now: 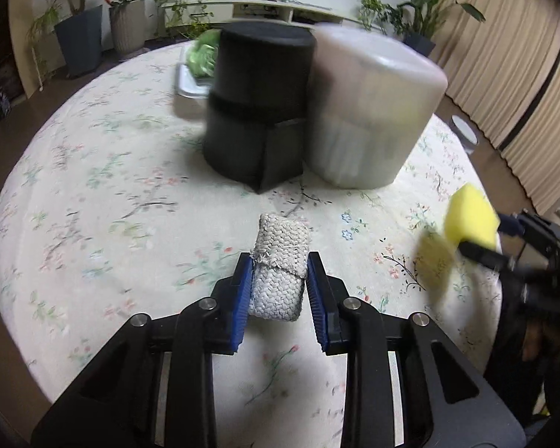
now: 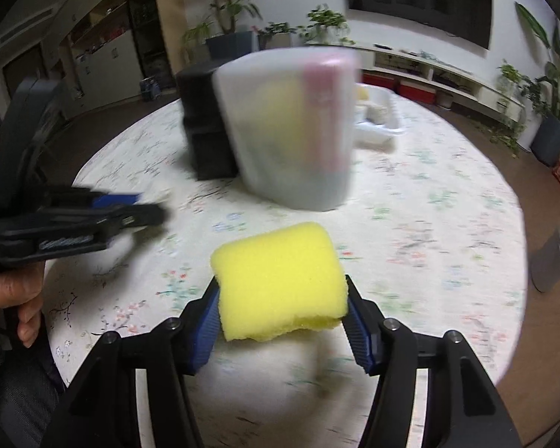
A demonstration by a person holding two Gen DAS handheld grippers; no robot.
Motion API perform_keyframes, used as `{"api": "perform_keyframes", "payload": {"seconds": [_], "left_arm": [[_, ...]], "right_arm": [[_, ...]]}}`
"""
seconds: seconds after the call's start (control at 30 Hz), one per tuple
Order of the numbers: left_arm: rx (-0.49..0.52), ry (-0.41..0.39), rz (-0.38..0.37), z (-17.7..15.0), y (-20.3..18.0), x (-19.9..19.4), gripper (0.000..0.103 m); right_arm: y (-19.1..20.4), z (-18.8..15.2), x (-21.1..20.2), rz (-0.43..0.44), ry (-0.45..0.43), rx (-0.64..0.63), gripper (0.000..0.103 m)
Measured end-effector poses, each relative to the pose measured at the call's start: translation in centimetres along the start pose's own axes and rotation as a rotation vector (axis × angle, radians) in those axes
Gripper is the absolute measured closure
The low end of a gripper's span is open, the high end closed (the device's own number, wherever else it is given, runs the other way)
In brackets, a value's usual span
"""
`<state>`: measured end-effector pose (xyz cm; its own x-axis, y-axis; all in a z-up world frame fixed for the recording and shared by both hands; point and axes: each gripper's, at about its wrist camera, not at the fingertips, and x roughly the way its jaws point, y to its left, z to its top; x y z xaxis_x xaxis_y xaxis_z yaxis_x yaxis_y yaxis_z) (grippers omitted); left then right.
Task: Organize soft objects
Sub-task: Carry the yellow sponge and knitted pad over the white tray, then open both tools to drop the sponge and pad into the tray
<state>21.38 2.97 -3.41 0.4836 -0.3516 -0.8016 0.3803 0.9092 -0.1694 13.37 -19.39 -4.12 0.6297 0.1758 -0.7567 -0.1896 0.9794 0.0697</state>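
My left gripper (image 1: 279, 261) is shut on a folded grey woven cloth (image 1: 280, 265) and holds it above the floral tablecloth (image 1: 112, 205). My right gripper (image 2: 282, 291) is shut on a yellow sponge (image 2: 280, 280) above the table; the sponge also shows at the right of the left wrist view (image 1: 470, 214). A black bin (image 1: 257, 108) and a translucent white bin (image 1: 369, 112) stand side by side at the table's middle. In the right wrist view the white bin (image 2: 291, 127) holds yellow and pink items. The left gripper (image 2: 130, 205) shows there at the left.
A white tray (image 1: 184, 78) with something green lies behind the black bin. Another white tray (image 2: 380, 112) with pale items lies behind the white bin. A grey cylinder (image 2: 556, 254) stands off the table's right edge. Potted plants line the far wall.
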Motion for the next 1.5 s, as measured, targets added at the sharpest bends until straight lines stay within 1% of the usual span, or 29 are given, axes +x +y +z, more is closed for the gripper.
{"api": "perform_keyframes", "payload": {"seconds": [0.07, 0.2, 0.33, 0.37, 0.47, 0.57, 0.63, 0.67, 0.77, 0.83, 1.0, 1.07, 1.2, 1.3, 1.43, 1.5], "left_arm": [[-0.019, -0.024, 0.009, 0.5, 1.2, -1.4, 0.077], [-0.058, -0.075, 0.034, 2.6, 3.9, -3.8, 0.077], [-0.055, -0.113, 0.062, 6.0, 6.0, -5.5, 0.077], [-0.052, -0.124, 0.07, 7.4, 6.6, -5.8, 0.077], [-0.029, -0.134, 0.08, 10.7, 7.3, -5.8, 0.077], [0.018, -0.126, 0.085, 14.3, 6.8, -4.9, 0.077], [0.041, -0.109, 0.069, 16.2, 6.3, -4.1, 0.077], [0.054, -0.092, 0.059, 17.6, 6.0, -3.2, 0.077], [0.082, -0.062, 0.024, 20.4, 5.2, -1.0, 0.077], [0.114, -0.041, 0.004, 21.6, 4.4, 0.5, 0.077], [0.2, 0.026, -0.028, 23.9, 2.4, 4.6, 0.077], [0.232, 0.048, -0.047, 24.4, 1.9, 6.0, 0.077], [0.284, 0.075, -0.063, 25.3, 1.1, 8.1, 0.077], [0.295, 0.103, -0.07, 25.5, 0.9, 9.7, 0.076], [0.3, 0.141, -0.078, 25.0, 1.2, 11.6, 0.076], [0.304, 0.156, -0.08, 24.7, 1.2, 12.2, 0.075]], "right_arm": [[-1.9, 0.7, -0.9, -0.035, -0.018, 0.018, 0.041], [-6.7, 2.4, -2.6, -0.119, -0.049, 0.061, 0.041], [-11.4, 5.2, -3.9, -0.203, -0.078, 0.079, 0.041], [-12.4, 6.0, -4.0, -0.221, -0.081, 0.077, 0.041], [-15.1, 8.9, -4.1, -0.265, -0.091, 0.07, 0.041], [-17.4, 12.3, -3.4, -0.277, -0.095, 0.074, 0.041], [-18.5, 14.8, -2.7, -0.277, -0.099, 0.073, 0.041], [-18.6, 15.9, -2.3, -0.272, -0.099, 0.07, 0.041], [-18.4, 19.7, -0.4, -0.242, -0.104, 0.042, 0.041], [-17.7, 21.9, 1.2, -0.207, -0.098, 0.017, 0.041], [-15.0, 24.9, 6.0, -0.126, -0.053, -0.048, 0.041], [-13.8, 25.7, 8.2, -0.083, -0.031, -0.075, 0.041], [-11.7, 26.4, 11.9, -0.057, 0.019, -0.137, 0.041], [-10.8, 26.5, 14.4, -0.048, 0.059, -0.165, 0.041], [-10.4, 26.6, 16.5, -0.015, 0.094, -0.18, 0.041], [-10.0, 26.4, 17.5, -0.018, 0.115, -0.201, 0.041]]}}
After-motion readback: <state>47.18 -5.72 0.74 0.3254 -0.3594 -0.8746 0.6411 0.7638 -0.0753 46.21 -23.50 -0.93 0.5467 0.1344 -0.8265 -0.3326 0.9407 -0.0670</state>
